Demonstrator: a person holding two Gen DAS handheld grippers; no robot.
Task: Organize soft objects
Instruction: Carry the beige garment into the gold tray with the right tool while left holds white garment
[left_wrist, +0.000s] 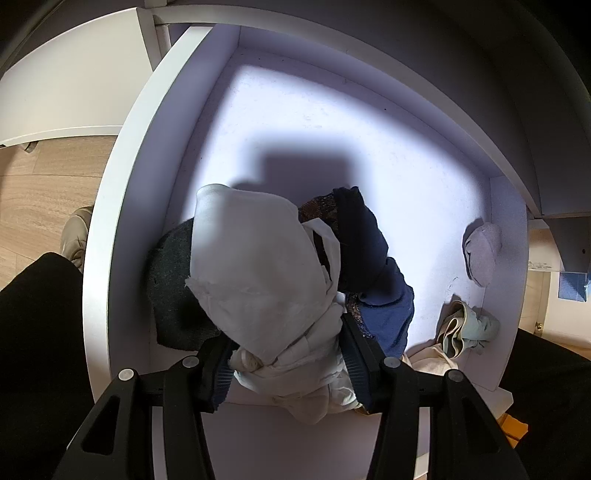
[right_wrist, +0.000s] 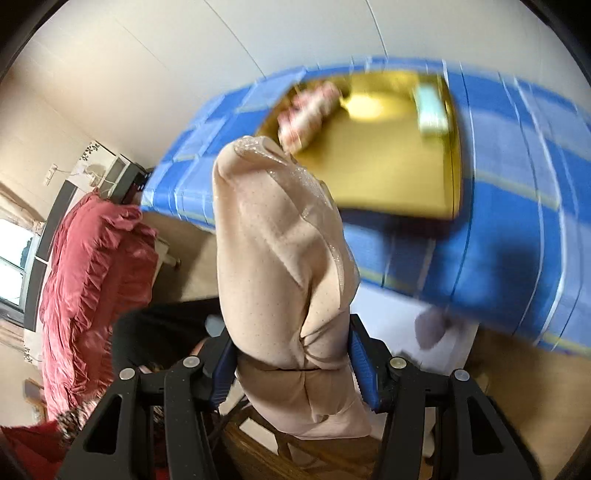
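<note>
White fabric, one bundle (left_wrist: 273, 295): clamped between the two fingers of the left gripper (left_wrist: 290, 363), which stand partly closed and press on it from both sides. It hangs over the open white drawer (left_wrist: 122, 206).

Beige dotted garment, one piece (right_wrist: 280, 266): pinched between the two blue-padded fingers of the right gripper (right_wrist: 295, 354), partly closed on it, the cloth standing up ahead of the camera, held clear of the bed.

Drawer contents, left wrist view:
- dark grey knit item (left_wrist: 173, 288), one, against the left wall, partly under the white bundle;
- navy and blue cloth (left_wrist: 376, 280), one heap, just right of the bundle, with a dark speckled piece beside it;
- pale lilac rolled item (left_wrist: 482, 254), one, at the right wall;
- cream and pale green cloth (left_wrist: 465, 332), one small heap, in the near right corner.

Right wrist view, blurred:
- blue checked bed cover (right_wrist: 517, 229), one;
- yellow tray (right_wrist: 391, 173) lying on it, one, holding one pink patterned item (right_wrist: 310, 110) and one pale folded item (right_wrist: 432, 107);
- red ruffled quilt (right_wrist: 92, 295), one, at left.
</note>
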